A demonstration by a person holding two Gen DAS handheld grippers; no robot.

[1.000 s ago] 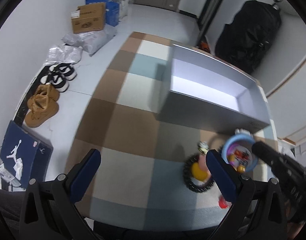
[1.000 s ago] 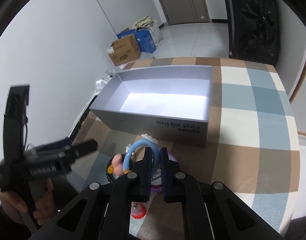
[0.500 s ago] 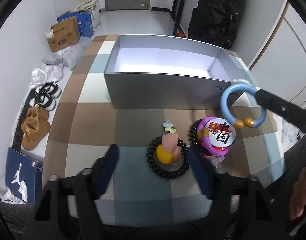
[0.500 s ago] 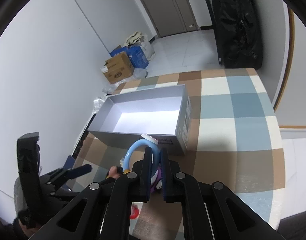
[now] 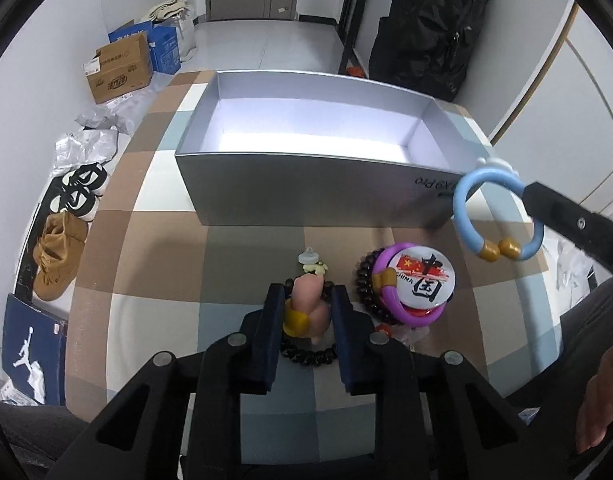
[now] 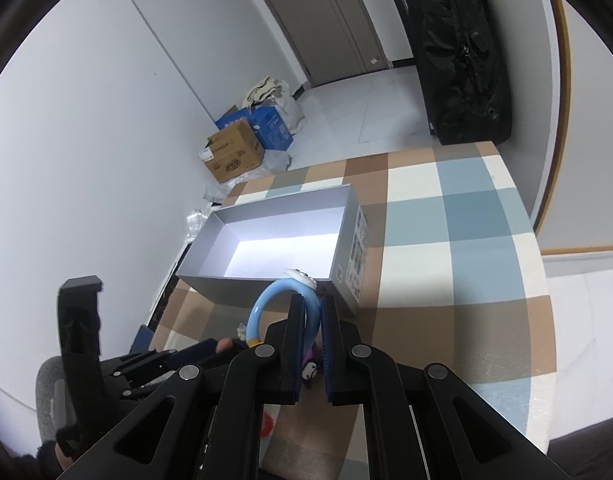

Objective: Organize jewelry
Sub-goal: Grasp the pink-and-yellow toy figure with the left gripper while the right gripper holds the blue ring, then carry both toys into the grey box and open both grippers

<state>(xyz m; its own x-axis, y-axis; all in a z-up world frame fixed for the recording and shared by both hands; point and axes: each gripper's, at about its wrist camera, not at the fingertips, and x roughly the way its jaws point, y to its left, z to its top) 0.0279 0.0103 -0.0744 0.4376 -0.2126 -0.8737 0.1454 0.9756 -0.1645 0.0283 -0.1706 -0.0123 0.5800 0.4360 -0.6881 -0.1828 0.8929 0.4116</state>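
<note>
Checkered surface (image 5: 154, 264) carries an empty grey box (image 5: 306, 184) at 12 o'clock. Right gripper (image 6: 308, 320) pinches the blue bracelet (image 5: 494, 216) aloft at 3 o'clock, ready to carry it over the box; left gripper (image 5: 308, 312) fingers straddle the pink bracelet (image 5: 308, 312), not visibly clamped.

Blue bangle (image 5: 496, 216) held aloft beside open grey box (image 5: 310, 196); pink bangle (image 5: 308, 310) on cloth.
</note>
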